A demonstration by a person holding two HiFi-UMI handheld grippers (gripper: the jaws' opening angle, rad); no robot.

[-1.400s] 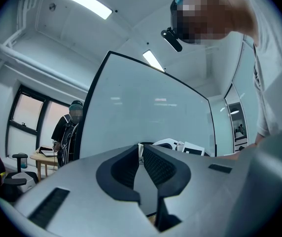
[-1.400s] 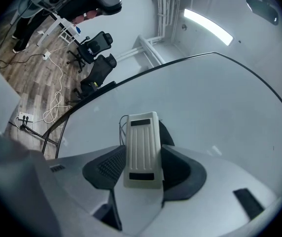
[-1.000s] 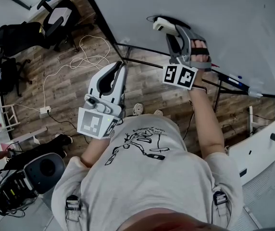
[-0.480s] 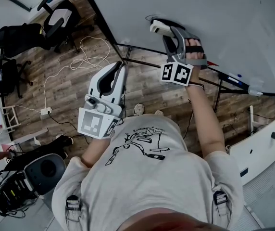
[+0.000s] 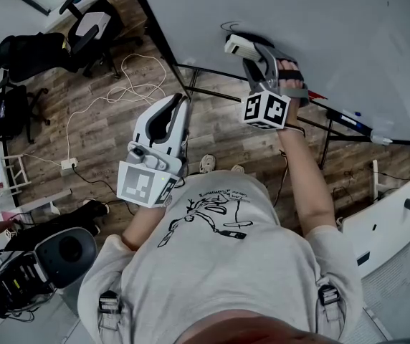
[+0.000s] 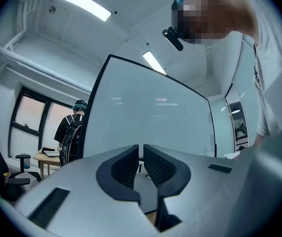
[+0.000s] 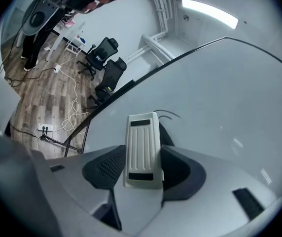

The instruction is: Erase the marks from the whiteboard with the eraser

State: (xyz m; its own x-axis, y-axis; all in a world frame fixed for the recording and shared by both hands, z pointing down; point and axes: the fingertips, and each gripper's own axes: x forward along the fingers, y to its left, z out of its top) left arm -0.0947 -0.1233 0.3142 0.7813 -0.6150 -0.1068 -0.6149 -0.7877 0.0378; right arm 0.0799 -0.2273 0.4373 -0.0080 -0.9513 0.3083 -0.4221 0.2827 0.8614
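Pinching a white ribbed eraser (image 7: 142, 149) between its jaws, the right gripper (image 7: 143, 168) is held up to the whiteboard (image 7: 220, 93) in the upper middle of the head view. The jaws clamp the eraser's two long sides, and its far end points at the board. A thin dark curved mark (image 7: 168, 114) lies on the board just beyond that end. In the head view the eraser (image 5: 239, 44) sits close against the whiteboard (image 5: 298, 13) beside the same mark (image 5: 226, 26), though actual contact cannot be made out. The person's right hand (image 5: 291, 74) grips the handle of the right gripper (image 5: 251, 54), and its marker cube (image 5: 266, 110) faces the camera.

The left gripper (image 5: 182, 100) hangs lower, left of centre in the head view, over the wooden floor (image 5: 105, 120) and well apart from the eraser. Its own view shows the left gripper (image 6: 141, 157) with its jaws drawn together to a narrow slit and nothing between them. They point up toward the whiteboard (image 6: 151, 112).

On the floor a white cable (image 5: 119, 84) loops toward a power strip (image 5: 67, 165), and black office chairs (image 5: 83, 20) stand at the upper left of the head view. Pens (image 5: 345, 119) lie along the ledge under the board at the right. At the left of the left gripper view another person (image 6: 72, 130) with a dark backpack stands near a small table (image 6: 50, 154).
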